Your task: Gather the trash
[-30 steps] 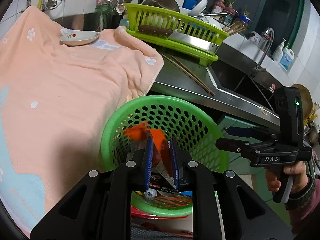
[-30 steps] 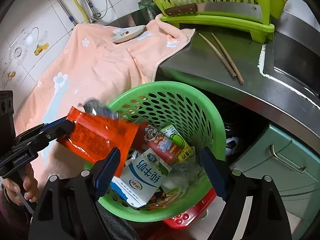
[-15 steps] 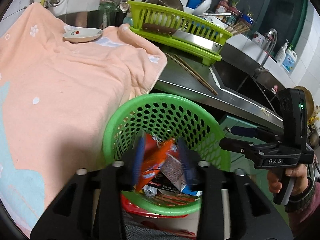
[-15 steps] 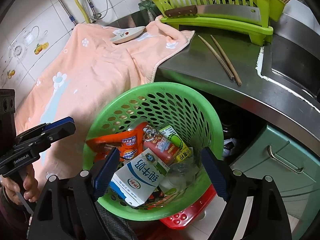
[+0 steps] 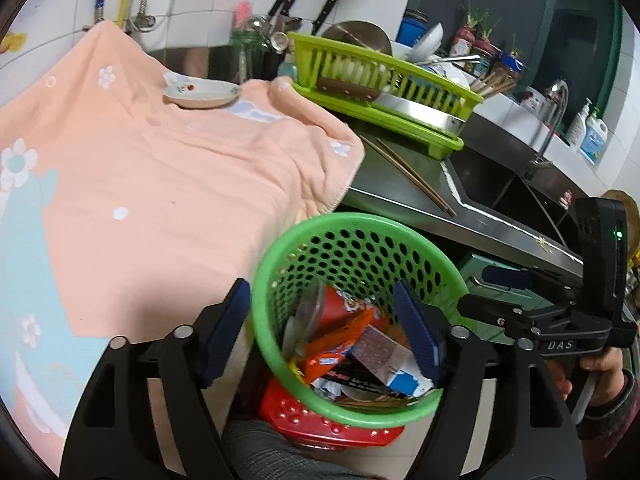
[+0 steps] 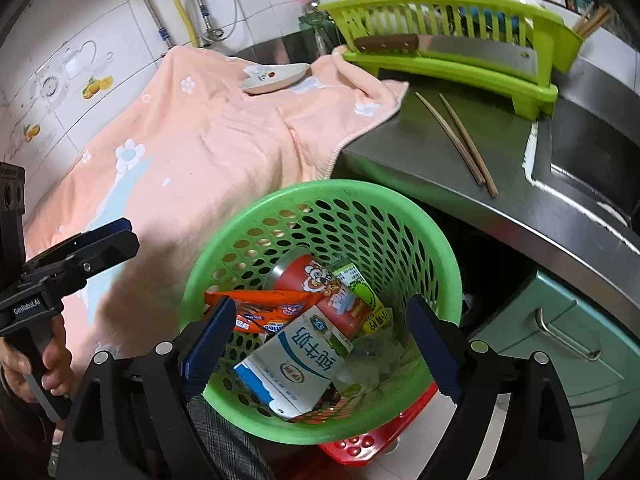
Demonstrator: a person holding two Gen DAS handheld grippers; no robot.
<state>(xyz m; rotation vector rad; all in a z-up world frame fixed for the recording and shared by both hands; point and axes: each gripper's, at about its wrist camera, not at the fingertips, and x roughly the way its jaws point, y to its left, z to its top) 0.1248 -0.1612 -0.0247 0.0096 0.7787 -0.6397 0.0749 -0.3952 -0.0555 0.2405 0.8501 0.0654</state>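
Observation:
A green perforated basket (image 5: 280,264) (image 6: 448,248) stands below the counter edge and holds trash: an orange snack wrapper (image 6: 264,308) (image 5: 332,346), a white and blue milk carton (image 6: 296,364), a red can (image 6: 320,284) and a green packet (image 6: 360,292). My left gripper (image 5: 324,332) is open and empty, over the basket's near rim; it also shows in the right wrist view (image 6: 116,236). My right gripper (image 6: 320,352) is open and empty above the basket; it also shows in the left wrist view (image 5: 496,284).
A peach towel (image 5: 160,184) covers the counter with a small dish (image 5: 202,94) on it. A lime dish rack (image 6: 452,44) holds a cleaver (image 6: 460,50). Chopsticks (image 6: 460,140) lie on the steel counter beside the sink (image 6: 592,160). A red basket (image 5: 320,420) sits under the green one.
My left gripper opened and dropped the orange wrapper into the basket, then drew back to the left. The right gripper stayed open over the basket.

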